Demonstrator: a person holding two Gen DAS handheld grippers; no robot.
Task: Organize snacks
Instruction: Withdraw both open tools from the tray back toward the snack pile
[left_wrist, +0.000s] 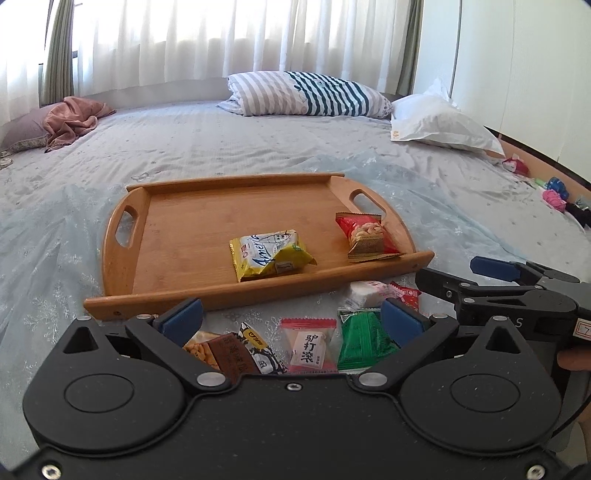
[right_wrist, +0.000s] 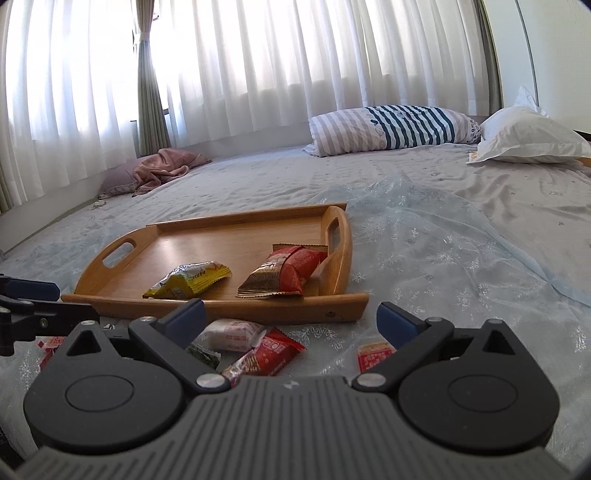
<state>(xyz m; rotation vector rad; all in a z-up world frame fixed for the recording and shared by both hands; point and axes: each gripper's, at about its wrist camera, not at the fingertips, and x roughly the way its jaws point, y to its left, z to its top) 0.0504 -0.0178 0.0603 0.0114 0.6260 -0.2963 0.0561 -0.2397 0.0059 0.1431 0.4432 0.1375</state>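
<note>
Two packets lie in the wooden tray (left_wrist: 177, 221) on the bed (left_wrist: 258, 147): a yellow packet (left_wrist: 271, 254) by its near edge, a red packet (left_wrist: 367, 236) in its near right corner; both the left gripper (left_wrist: 291, 317) and right gripper (right_wrist: 290, 317) have fingers spread wide, holding nothing.

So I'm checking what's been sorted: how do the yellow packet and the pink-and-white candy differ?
The yellow packet lies inside the wooden tray; the pink-and-white candy lies on the bedsheet in front of it. The yellow packet looks larger and crumpled, the candy flatter with Chinese characters. Both are sealed; neither is gripped.
</note>
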